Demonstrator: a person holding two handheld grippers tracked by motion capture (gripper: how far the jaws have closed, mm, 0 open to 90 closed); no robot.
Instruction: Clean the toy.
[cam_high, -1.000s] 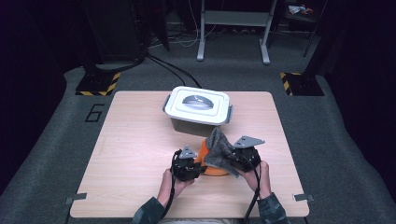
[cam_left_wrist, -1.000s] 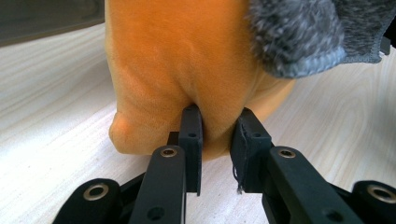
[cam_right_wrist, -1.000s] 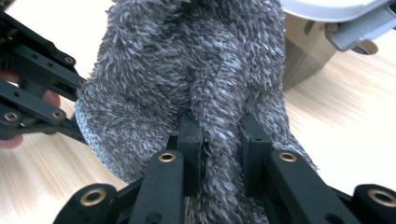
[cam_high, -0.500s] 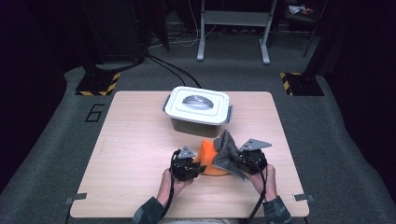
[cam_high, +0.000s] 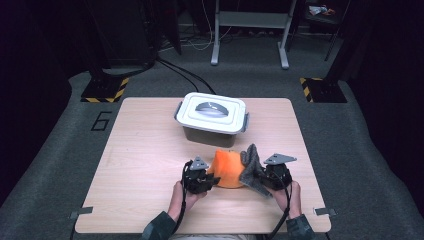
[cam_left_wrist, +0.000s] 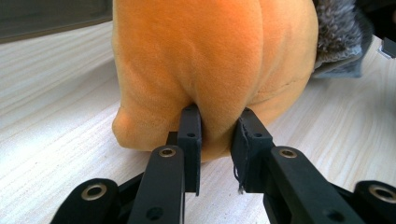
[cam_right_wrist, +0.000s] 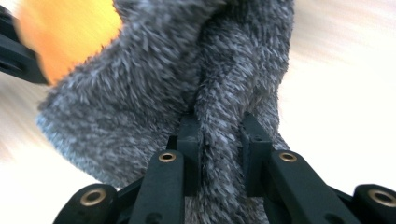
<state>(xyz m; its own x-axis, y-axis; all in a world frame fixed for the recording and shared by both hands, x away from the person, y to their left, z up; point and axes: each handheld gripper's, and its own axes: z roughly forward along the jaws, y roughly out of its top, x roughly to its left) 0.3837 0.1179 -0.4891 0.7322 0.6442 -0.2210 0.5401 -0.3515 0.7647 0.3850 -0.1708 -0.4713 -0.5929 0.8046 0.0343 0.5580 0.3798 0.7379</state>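
Orange plush (cam_high: 229, 167), smooth and rounded, sits lower centre on the wood-grain bench (cam_high: 145, 160); left hand-held gripper (cam_left_wrist: 217, 128) pinches a fold. Right hand-held gripper (cam_right_wrist: 219, 133) clamps the shaggy grey fabric (cam_high: 251, 167) beside it.

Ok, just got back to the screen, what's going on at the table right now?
A person is working a two-part plush item with a gripper in each hand. The left gripper is shut on a fold of the orange plush part, which rests on the table. The right gripper is shut on the grey furry part, held up beside the orange one and touching it. A lidded white container sits behind them, untouched.
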